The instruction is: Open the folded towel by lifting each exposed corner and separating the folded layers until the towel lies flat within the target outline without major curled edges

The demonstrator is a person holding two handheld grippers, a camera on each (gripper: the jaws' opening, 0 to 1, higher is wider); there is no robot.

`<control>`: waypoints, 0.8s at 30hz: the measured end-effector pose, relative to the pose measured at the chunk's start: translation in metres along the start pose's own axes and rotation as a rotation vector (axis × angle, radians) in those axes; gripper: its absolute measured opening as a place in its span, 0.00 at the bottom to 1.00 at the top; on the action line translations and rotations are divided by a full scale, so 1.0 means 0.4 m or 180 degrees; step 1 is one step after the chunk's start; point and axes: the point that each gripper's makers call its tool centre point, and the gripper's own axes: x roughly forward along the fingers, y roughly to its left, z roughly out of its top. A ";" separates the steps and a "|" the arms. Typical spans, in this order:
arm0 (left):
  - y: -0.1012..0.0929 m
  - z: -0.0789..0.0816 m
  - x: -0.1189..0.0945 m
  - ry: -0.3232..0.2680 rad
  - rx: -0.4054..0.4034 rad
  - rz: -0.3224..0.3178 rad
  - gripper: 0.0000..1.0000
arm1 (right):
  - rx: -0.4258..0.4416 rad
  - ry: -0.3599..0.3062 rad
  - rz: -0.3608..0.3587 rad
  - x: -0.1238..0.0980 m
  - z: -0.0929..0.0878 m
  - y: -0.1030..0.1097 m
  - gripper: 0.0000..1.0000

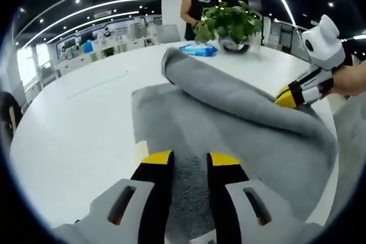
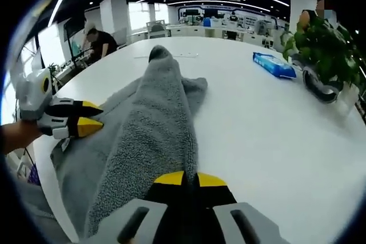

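Note:
A grey towel [image 1: 246, 107] lies on the white table [image 1: 80, 130], with one layer raised into a long rolled fold running away across it. In the left gripper view my left gripper [image 1: 190, 161] stands open just over the flat part of the towel, near its edge. My right gripper [image 1: 284, 96] comes in from the right, shut on the edge of the raised fold. In the right gripper view the towel [image 2: 148, 118] rises as a ridge straight ahead of my right gripper [image 2: 190, 179], pinched between its jaws. The left gripper [image 2: 91, 117] sits open at the towel's left side.
A potted plant [image 1: 231, 24] and a blue packet [image 1: 200, 50] stand at the far side of the table. A person [image 1: 197, 10] stands behind them, and another person [image 2: 100, 41] is at a desk. The table's edge [image 2: 48, 181] runs close beside the towel.

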 end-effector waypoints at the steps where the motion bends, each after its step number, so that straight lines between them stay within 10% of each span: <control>1: 0.001 -0.001 -0.002 -0.0004 -0.0010 0.0011 0.22 | 0.0009 0.0000 -0.0023 -0.002 -0.002 -0.003 0.03; 24: 0.062 -0.040 -0.066 -0.0059 -0.0240 0.0314 0.22 | 0.0117 -0.0036 -0.0315 -0.050 -0.047 -0.061 0.02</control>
